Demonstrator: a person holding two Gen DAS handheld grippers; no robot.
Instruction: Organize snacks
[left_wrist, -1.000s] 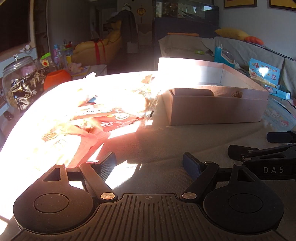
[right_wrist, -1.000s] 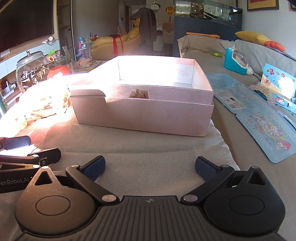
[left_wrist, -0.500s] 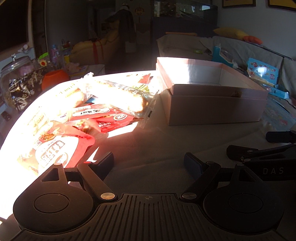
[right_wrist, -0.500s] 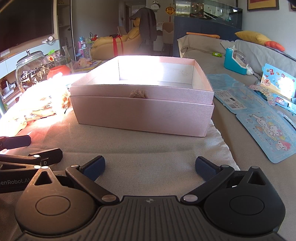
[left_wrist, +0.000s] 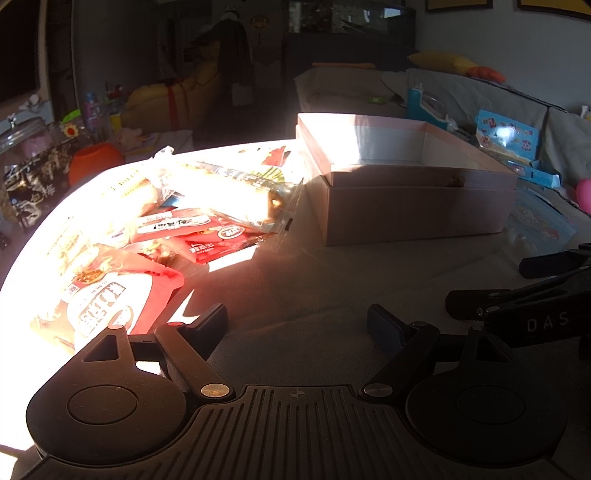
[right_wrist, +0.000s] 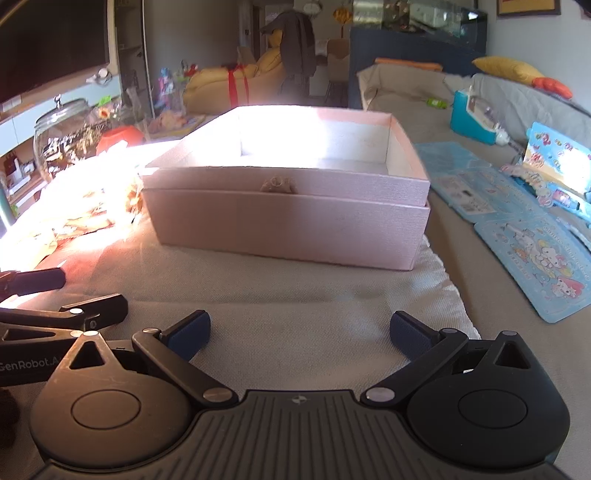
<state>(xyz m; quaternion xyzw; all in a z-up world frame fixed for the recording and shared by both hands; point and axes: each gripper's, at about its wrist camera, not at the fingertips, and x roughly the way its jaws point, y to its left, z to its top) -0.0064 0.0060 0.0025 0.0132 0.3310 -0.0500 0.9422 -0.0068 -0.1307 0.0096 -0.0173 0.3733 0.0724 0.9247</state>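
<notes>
Risk: sun glare washing out snack pile (left_wrist: 177, 221), crinkly wrappers slipping or two packets pinched together. Pink box (right_wrist: 288, 218) right of pile, open, looks empty. Glass jar (right_wrist: 62, 140) far left, dark contents. Left gripper (left_wrist: 297, 325) and right gripper (right_wrist: 299, 332) both wide apart, holding nothing, low over cloth.

I see a pink box (right_wrist: 288, 229) in matt, finely textured paperboard, white smooth inside. Snack packets (left_wrist: 192, 236) are glossy plastic film — glare all over them. Under everything, a coarse woven cloth (right_wrist: 295, 302), matt, greyish. My left gripper (left_wrist: 297, 325) and right gripper (right_wrist: 299, 332) are matt black plastic with shiny metal pivot pins; fingertip pads (right_wrist: 410, 334) look grainy blue rubber. Glass jar (right_wrist: 62, 144) — clear, glossy.
</notes>
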